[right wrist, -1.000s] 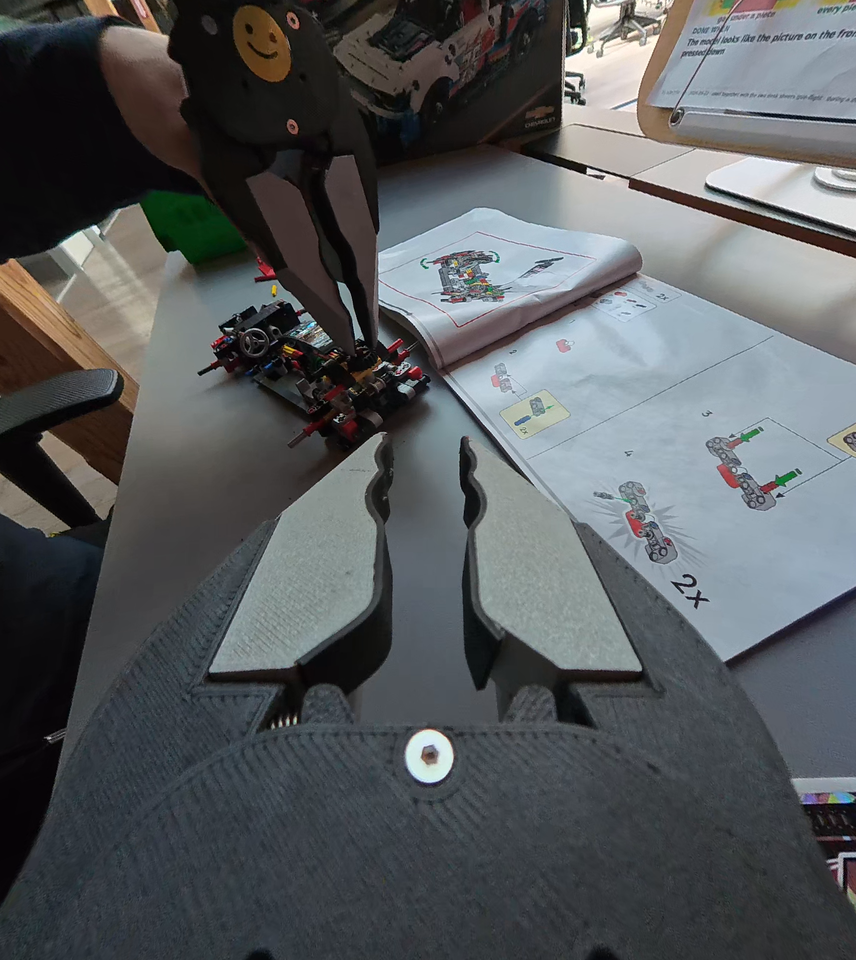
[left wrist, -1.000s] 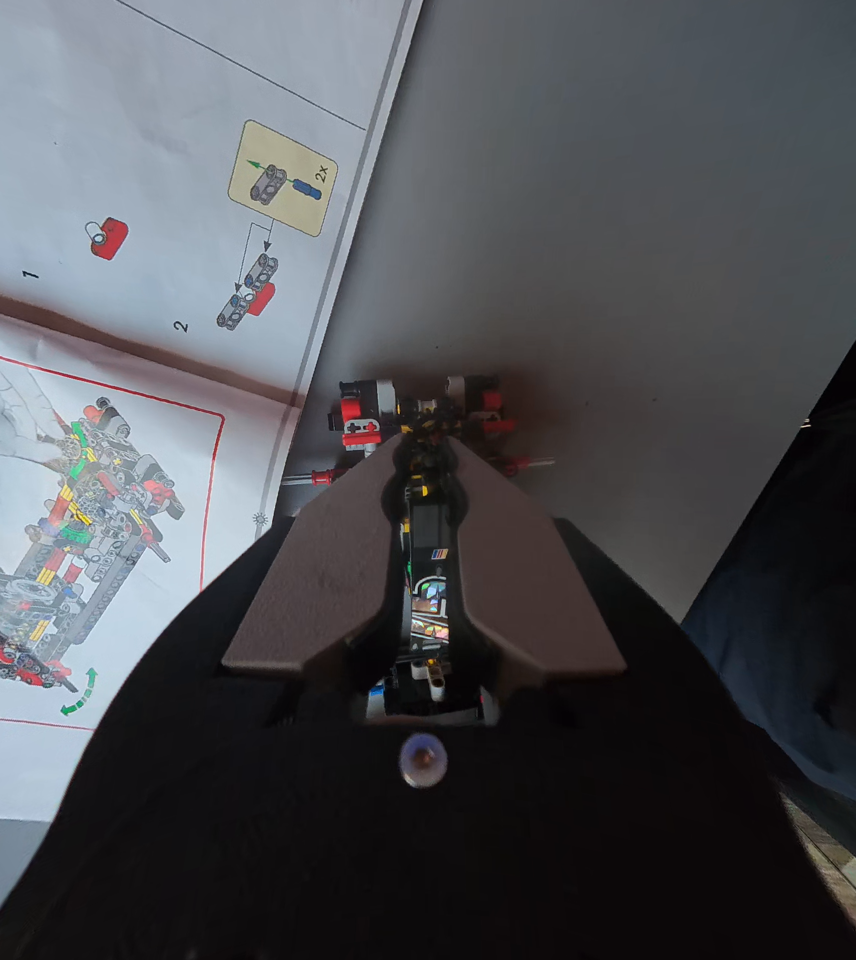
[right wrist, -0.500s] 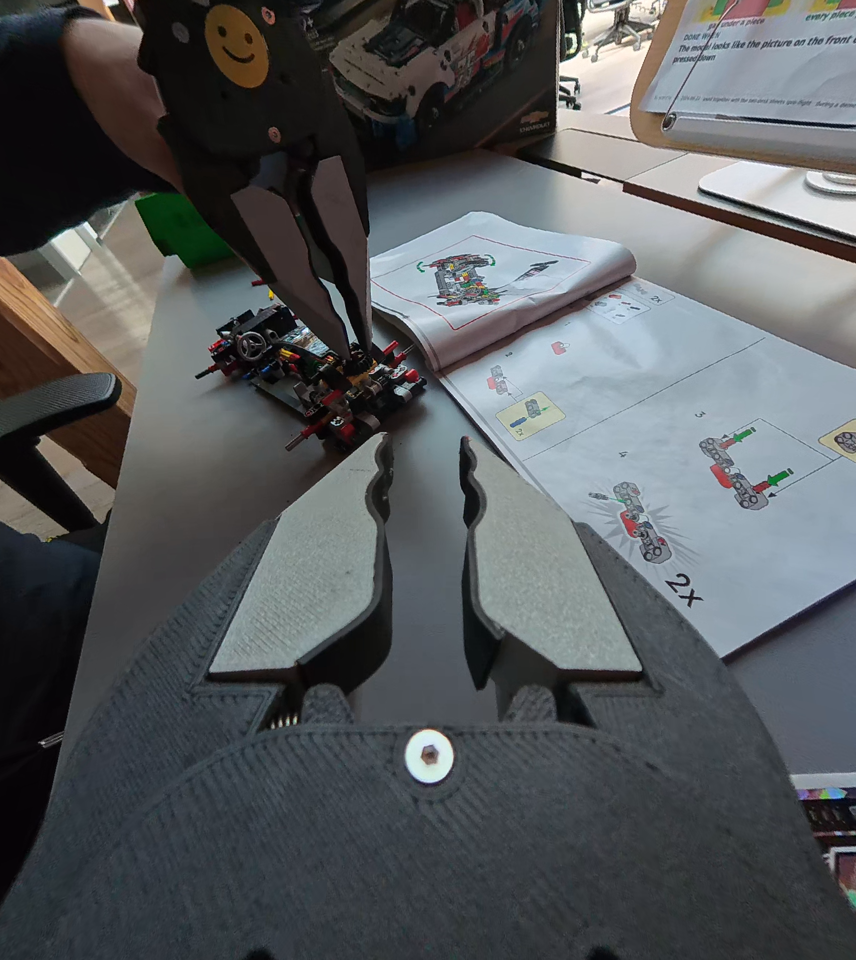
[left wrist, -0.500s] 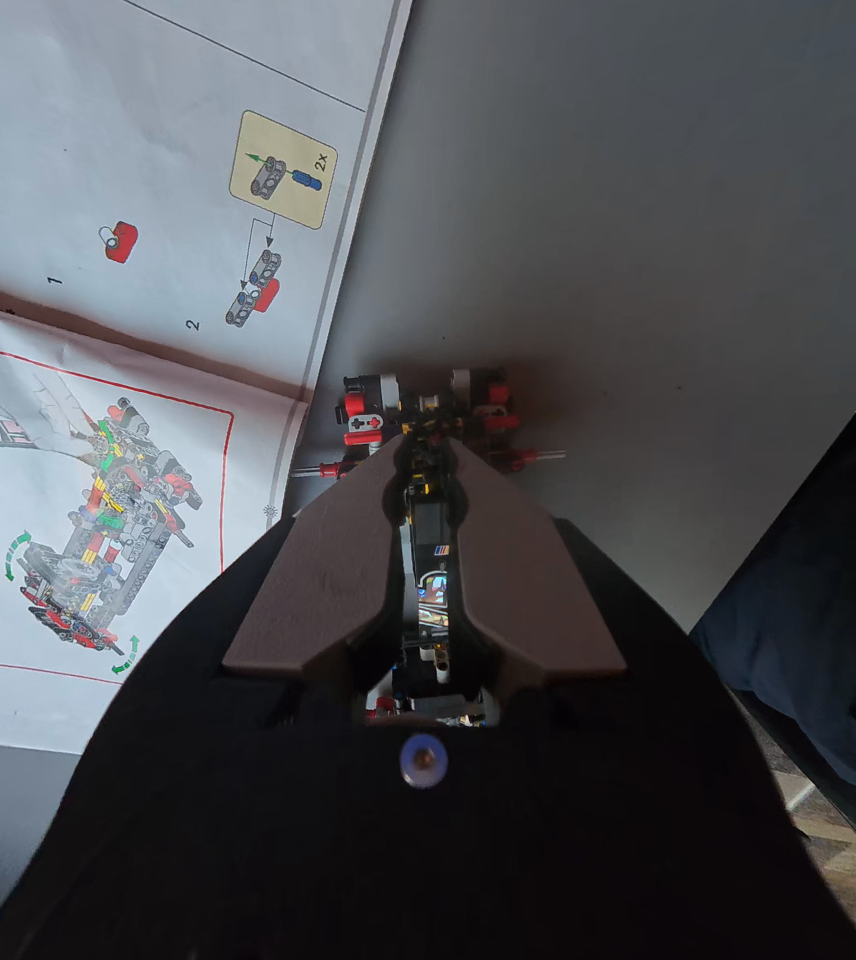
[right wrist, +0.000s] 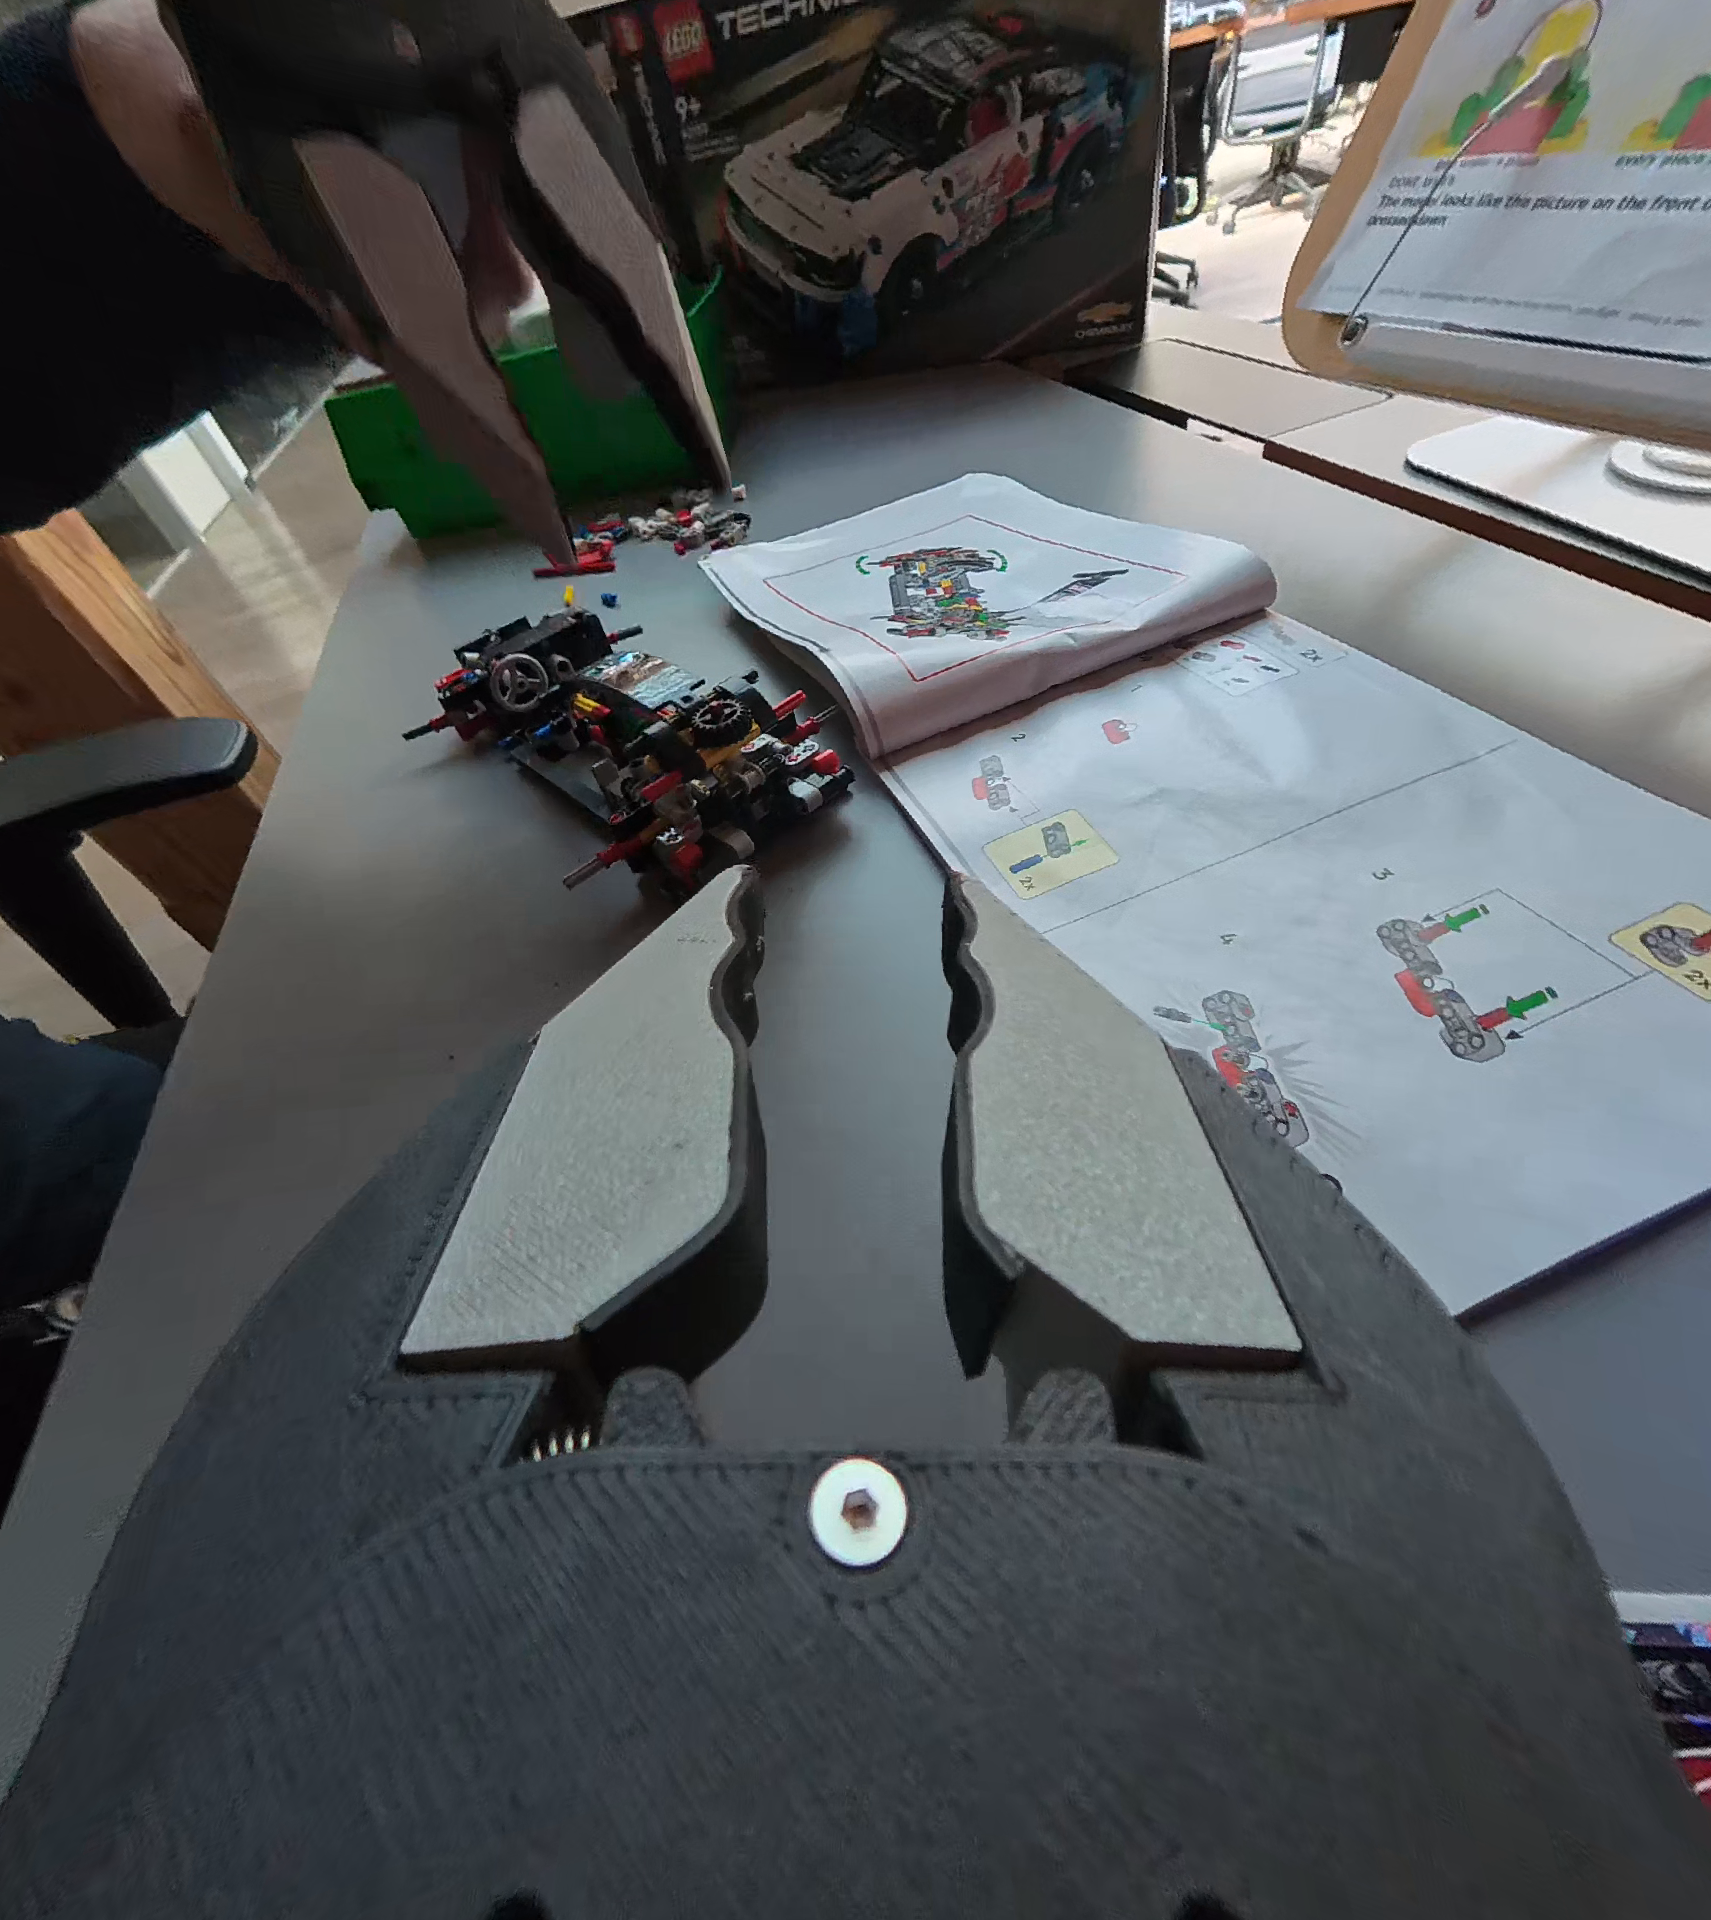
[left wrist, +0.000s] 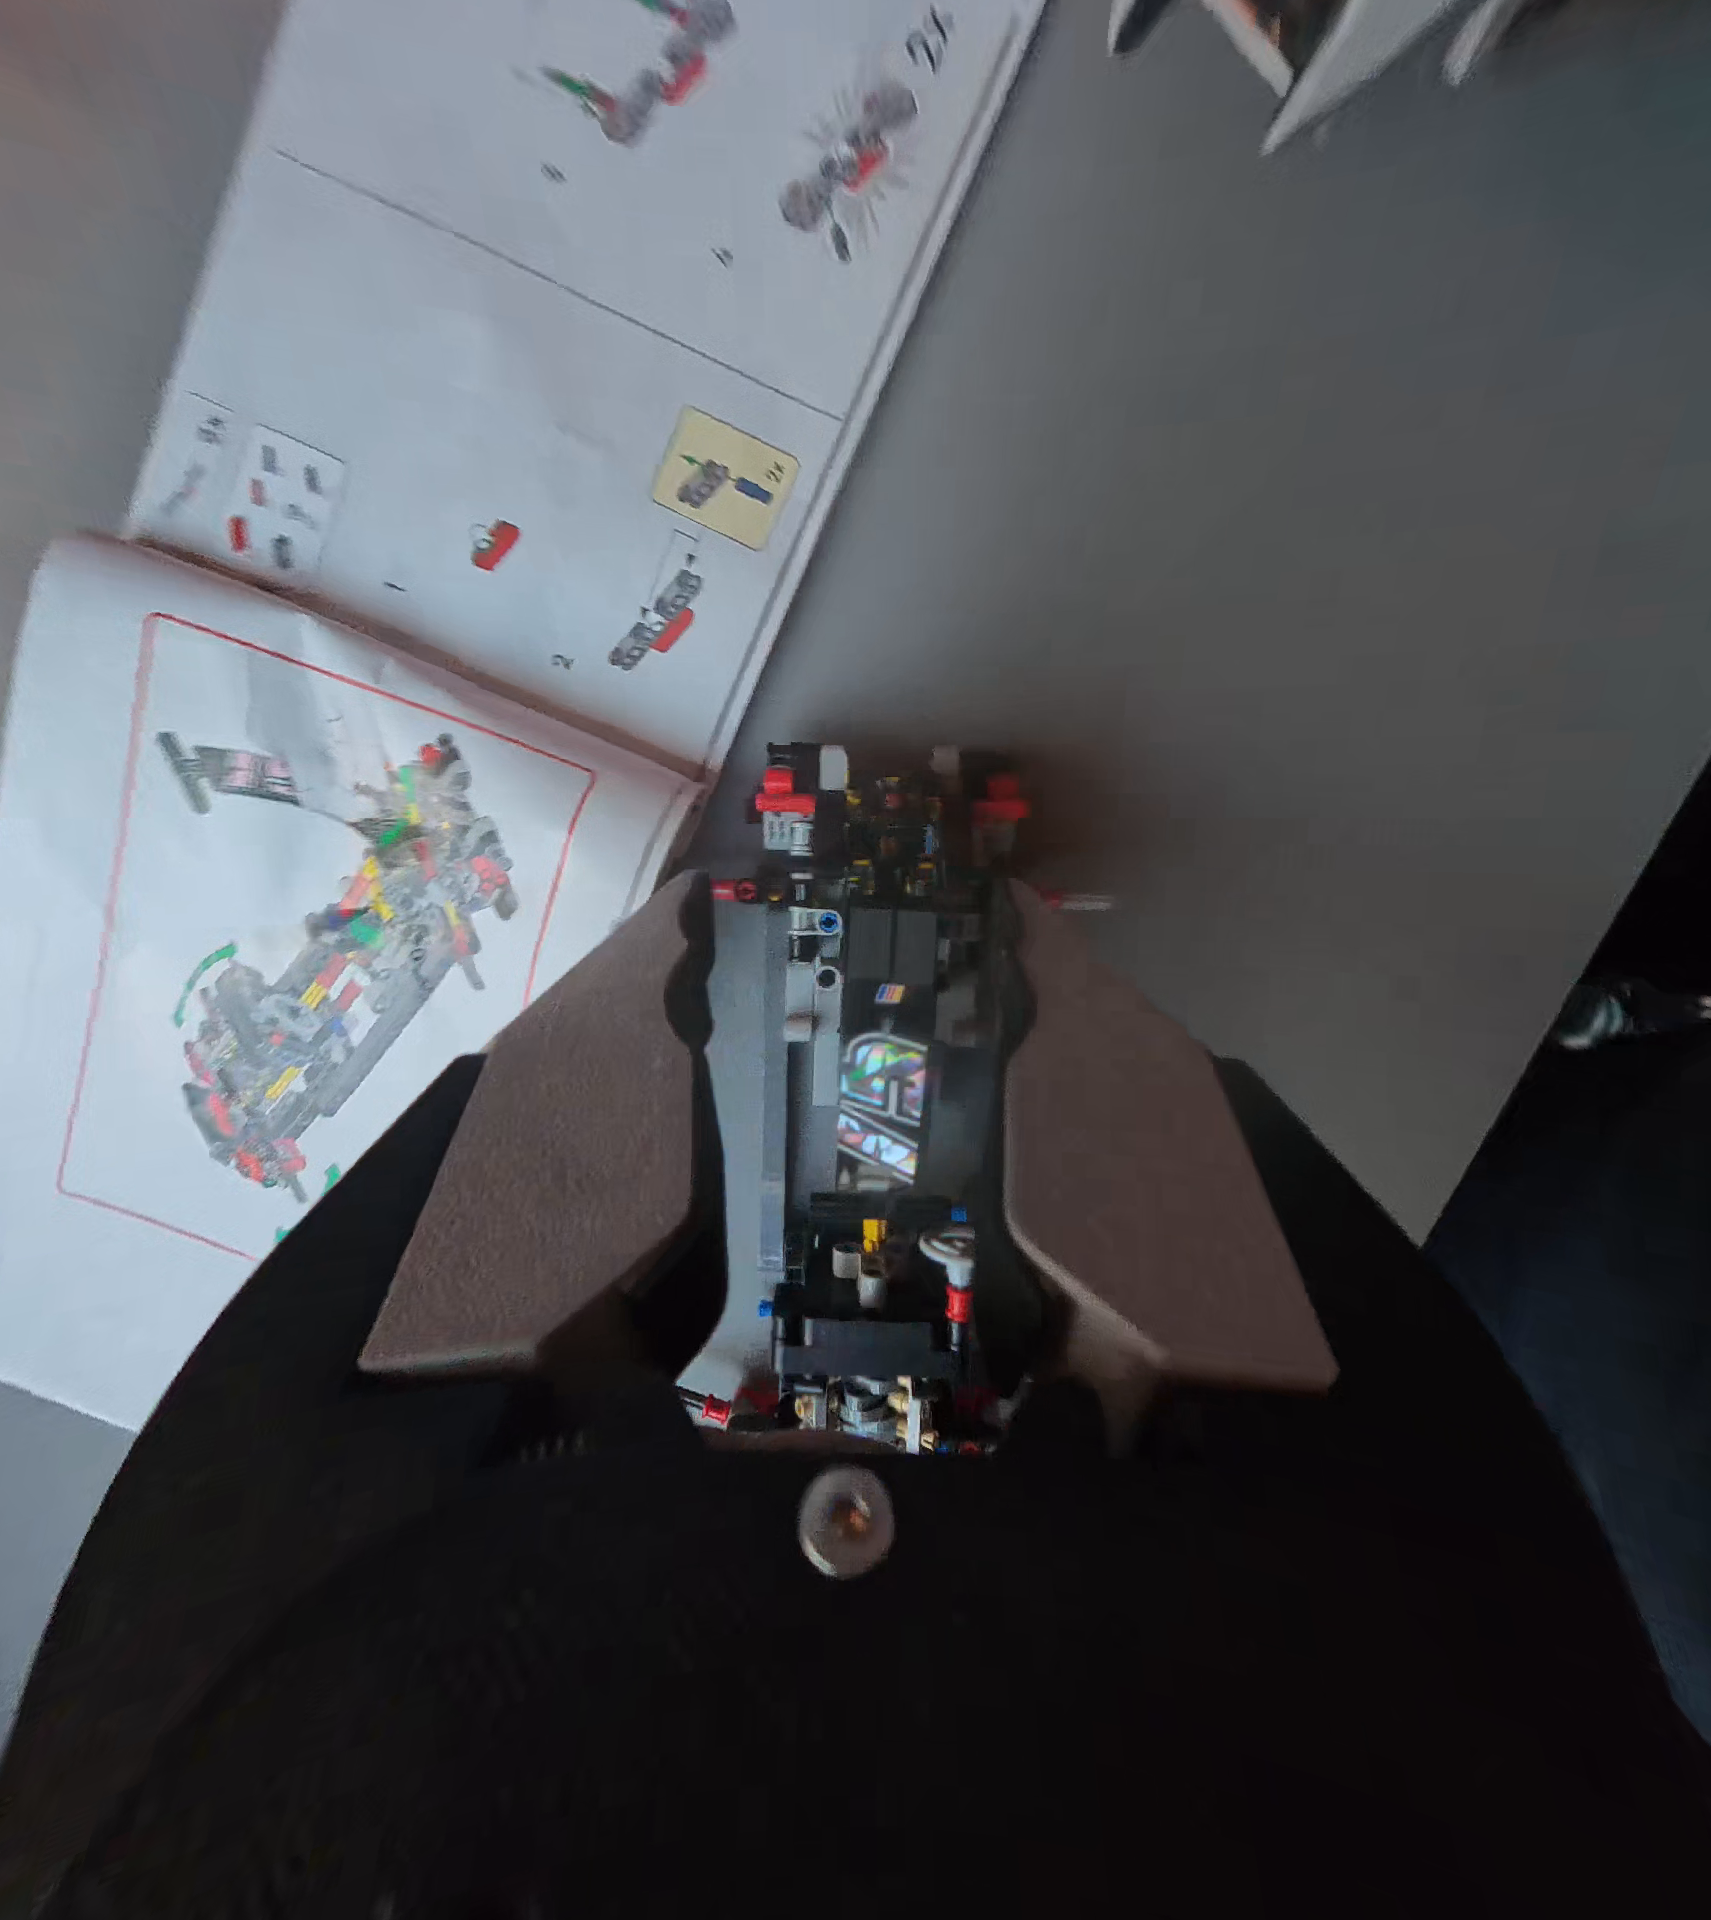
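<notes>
Overhead, the left tool [left wrist: 856,899] is hanging above the brick-built car chassis [right wrist: 638,743], its fingers [left wrist: 560,1122] spread wide and holding nothing; the right wrist view is showing it lifted clear of the model, its fingertips not touching it. That chassis, black with red, yellow and grey parts, is lying flat on the dark worktop [right wrist: 394,1039], just beside the open instruction booklet [right wrist: 1246,831]. Meanwhile the right tool [right wrist: 851,904] is hovering low over the worktop with its fingers [right wrist: 622,1122] parted on bare surface, gripping nothing, the chassis lying just past its left fingertip and the booklet's edge by the right one. Farther back, loose small bricks [right wrist: 669,525] are lying scattered before a green bin [right wrist: 394,457], and a printed box [right wrist: 934,187] is standing behind them.
</notes>
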`<state>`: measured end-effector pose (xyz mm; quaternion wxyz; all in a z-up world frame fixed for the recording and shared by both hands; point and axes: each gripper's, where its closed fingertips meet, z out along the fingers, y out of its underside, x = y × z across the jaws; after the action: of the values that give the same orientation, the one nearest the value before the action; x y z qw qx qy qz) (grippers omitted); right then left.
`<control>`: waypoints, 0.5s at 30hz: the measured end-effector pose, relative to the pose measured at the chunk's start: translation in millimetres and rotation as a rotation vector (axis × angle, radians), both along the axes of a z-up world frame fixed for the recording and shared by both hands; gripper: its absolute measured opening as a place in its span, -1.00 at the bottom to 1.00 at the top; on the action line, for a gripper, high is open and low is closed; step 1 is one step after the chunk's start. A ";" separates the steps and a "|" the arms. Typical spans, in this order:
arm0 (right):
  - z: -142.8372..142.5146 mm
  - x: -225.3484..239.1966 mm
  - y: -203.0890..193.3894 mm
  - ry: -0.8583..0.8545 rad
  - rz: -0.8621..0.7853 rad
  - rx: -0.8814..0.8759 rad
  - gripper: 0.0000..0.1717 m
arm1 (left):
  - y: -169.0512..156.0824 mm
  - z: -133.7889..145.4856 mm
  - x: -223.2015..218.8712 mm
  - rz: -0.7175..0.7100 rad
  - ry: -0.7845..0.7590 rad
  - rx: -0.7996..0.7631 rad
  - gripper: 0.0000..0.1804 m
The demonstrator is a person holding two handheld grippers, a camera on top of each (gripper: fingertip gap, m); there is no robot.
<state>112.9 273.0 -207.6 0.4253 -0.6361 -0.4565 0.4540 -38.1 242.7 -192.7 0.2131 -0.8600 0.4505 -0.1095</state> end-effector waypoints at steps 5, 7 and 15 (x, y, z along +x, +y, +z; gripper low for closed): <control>-3.9 -0.7 -3.0 -0.005 -0.027 0.076 -0.59 | 8.1 47.6 -47.7 0.149 -0.253 0.231 -0.36; -8.1 0.5 0.9 -0.033 -0.058 0.122 -0.59 | 13.1 54.8 -73.8 0.217 -0.318 0.313 -0.37; -3.4 -8.5 29.9 0.018 -0.211 0.137 -0.60 | 50.0 28.1 -132.9 0.330 -0.544 0.411 -0.37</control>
<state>104.4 302.9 -211.0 0.5171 -0.6461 -0.4132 0.3800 -171.0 292.7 -164.6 0.5078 -0.7998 0.2454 -0.2055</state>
